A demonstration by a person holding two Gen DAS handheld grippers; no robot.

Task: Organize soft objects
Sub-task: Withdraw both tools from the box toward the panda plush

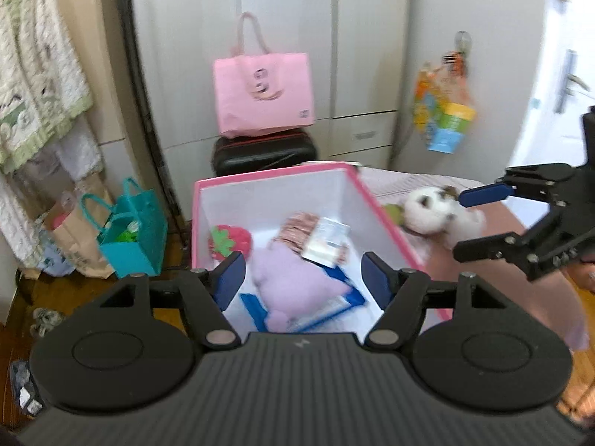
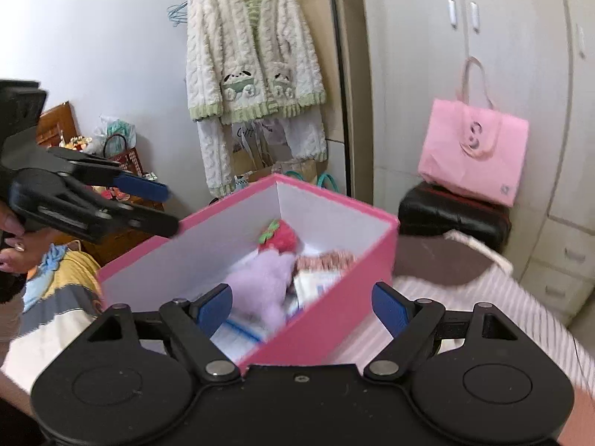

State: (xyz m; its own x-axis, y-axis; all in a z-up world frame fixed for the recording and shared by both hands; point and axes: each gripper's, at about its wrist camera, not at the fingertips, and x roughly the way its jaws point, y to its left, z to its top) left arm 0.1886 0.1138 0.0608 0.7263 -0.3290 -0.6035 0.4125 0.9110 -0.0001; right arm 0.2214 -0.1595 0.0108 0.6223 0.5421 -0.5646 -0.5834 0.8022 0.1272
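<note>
purple plush (image 1: pixel 293 290) hides blue-edged item beneath; white plush (image 1: pixel 431 212) blurred, part behind gripper finger.

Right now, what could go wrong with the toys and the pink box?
1. The white plush dog lies outside the pink box, close beside its wall; the open right claw next to it might nudge it away instead of catching it.
2. The purple plush already fills much of the box, so another toy may sit high and tumble out.

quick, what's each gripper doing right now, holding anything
left gripper: open, holding nothing, above the pink box.
right gripper: open, holding nothing, also over the box.
</note>
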